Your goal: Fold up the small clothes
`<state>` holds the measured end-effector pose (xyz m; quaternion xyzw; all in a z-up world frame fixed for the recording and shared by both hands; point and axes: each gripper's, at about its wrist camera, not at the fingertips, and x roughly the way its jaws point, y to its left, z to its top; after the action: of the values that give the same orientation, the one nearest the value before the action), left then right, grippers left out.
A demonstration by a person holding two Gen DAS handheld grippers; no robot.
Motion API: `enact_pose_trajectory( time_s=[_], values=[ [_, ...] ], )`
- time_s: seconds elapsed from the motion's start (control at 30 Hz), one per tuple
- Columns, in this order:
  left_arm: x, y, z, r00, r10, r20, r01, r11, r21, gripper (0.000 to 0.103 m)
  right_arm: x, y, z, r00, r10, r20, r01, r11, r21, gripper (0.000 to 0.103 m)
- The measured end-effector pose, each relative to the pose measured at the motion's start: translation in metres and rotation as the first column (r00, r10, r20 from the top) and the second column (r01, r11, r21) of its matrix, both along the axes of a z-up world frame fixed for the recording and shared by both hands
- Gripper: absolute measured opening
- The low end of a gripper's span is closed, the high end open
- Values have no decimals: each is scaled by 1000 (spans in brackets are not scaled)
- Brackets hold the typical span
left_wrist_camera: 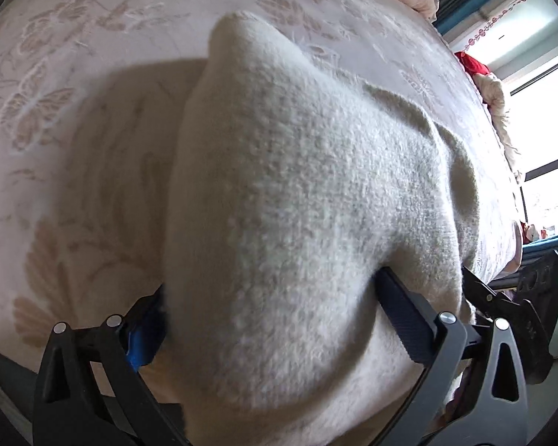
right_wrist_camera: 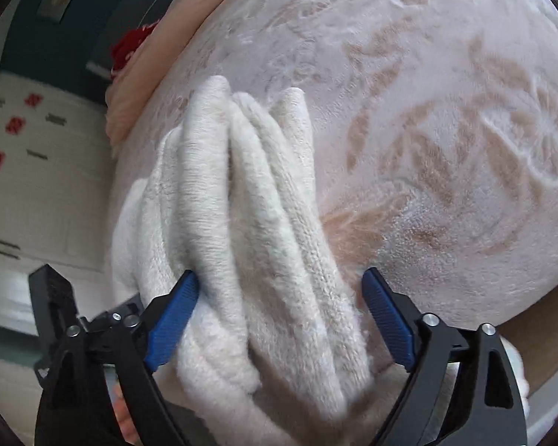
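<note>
The biggest thing I see from both wrist cameras is the pale pink plush bedspread with a tan leaf-and-flower pattern (left_wrist_camera: 93, 85), which fills most of each view and carries everything else. On it lies the cream-white fuzzy knitted garment (left_wrist_camera: 297, 204), the piece I am folding. From the left wrist it is a broad, thick mound that runs from the bottom of the frame up to a rounded corner near the middle of the bed, with a second layer's edge curving across its right side. From the right wrist I see it bunched into several long parallel folds that lead away from the camera.

My left gripper (left_wrist_camera: 271, 316) has its fingers spread wide. The garment bulges between them; the right finger lies against the cloth's edge and the left one, with its blue pad, is half hidden behind the cloth, so I cannot tell whether it touches.

My right gripper (right_wrist_camera: 279, 316) is also spread wide, its blue pads well apart. The folds pass between them: the left pad lies against the outer fold, the right pad stands clear of it.

At the bed's far edge I see a peach-coloured ruffled quilt (right_wrist_camera: 137, 85) with a small red fabric item (right_wrist_camera: 130, 46) on it.
</note>
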<state>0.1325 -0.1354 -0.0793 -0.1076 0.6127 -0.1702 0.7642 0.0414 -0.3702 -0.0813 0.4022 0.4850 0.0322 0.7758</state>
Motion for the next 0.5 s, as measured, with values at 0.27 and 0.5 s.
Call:
enact_pose_trajectory(
  time_s=[0.27,0.5],
  values=[
    [0,-11,13,1000,-18,7,18,998,54,85,20,24,15,997,74,15,-73,996,-59,49],
    [-13,-20,64,989,-115,95,108,991,74,53,6,43,74,993,48,107,-33,989,-143,34]
  ],
)
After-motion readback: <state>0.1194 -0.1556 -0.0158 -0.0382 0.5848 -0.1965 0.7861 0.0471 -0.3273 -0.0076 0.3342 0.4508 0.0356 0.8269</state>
